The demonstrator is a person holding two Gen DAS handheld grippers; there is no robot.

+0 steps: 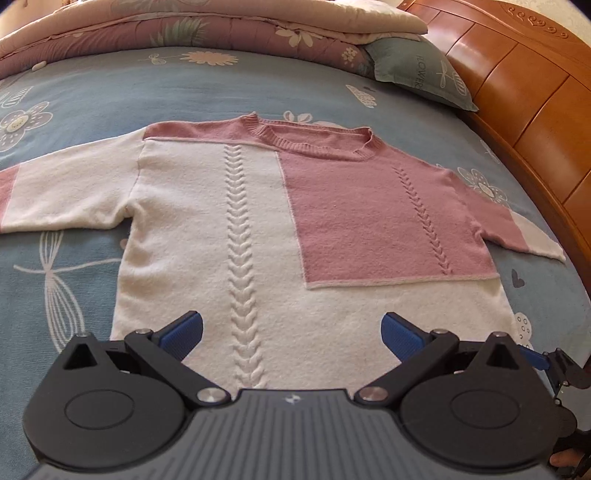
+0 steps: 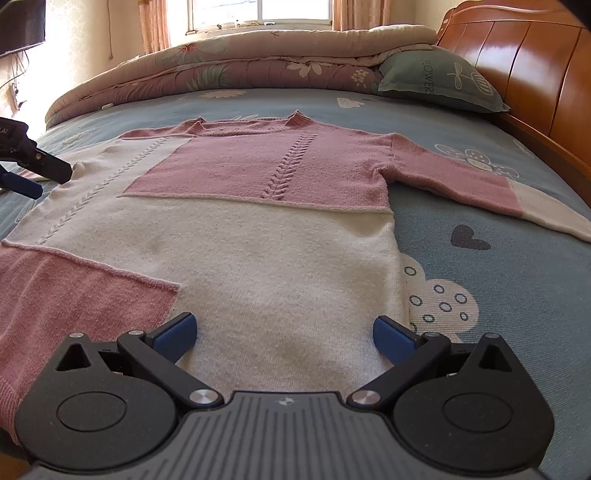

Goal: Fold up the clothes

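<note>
Sweater (image 1: 258, 221) laid flat, front up, on the bed (image 1: 110, 92), roughly mid-bed, neck twd the far edge where the rolled quilt (image 1: 221, 26) sits, hem twd the near edge. Pink/cream colour-block knit, two cable braids running neck-to-hem; pink block covers the headboard-side chest, cream the rest, plus another pink patch at the hem (right wrist view). Both sleeves spread out sideways: headboard-side sleeve (image 2: 480, 188) is pink w/ cream cuff, reaching twd the wooden headboard (image 2: 517, 62); opp. sleeve (image 1: 62, 195) cream w/ pink cuff, lying twd the other side edge. Left tool (image 1: 291, 334) released, blue pads wide apart, nothing between them, hovering over the cream hem area right on the longer braid; can't tell if it touches the fabric. Right tool (image 2: 284, 334) also released, pads wide apart, empty, over the cream lower body near the headboard-side seam, one pad abt level w/ the sweater's side edge; contact w/ knit not clear either. Right tool's tip shows at the lower right edge of the left wrist view; left tool's fingers show at the left edge of the right wrist view, over the cream shoulder area. Grey-green pillow (image 2: 439, 79) in the far corner by the headboard, well apart from the sweater. Window (image 2: 258, 11) beyond the quilt.
</note>
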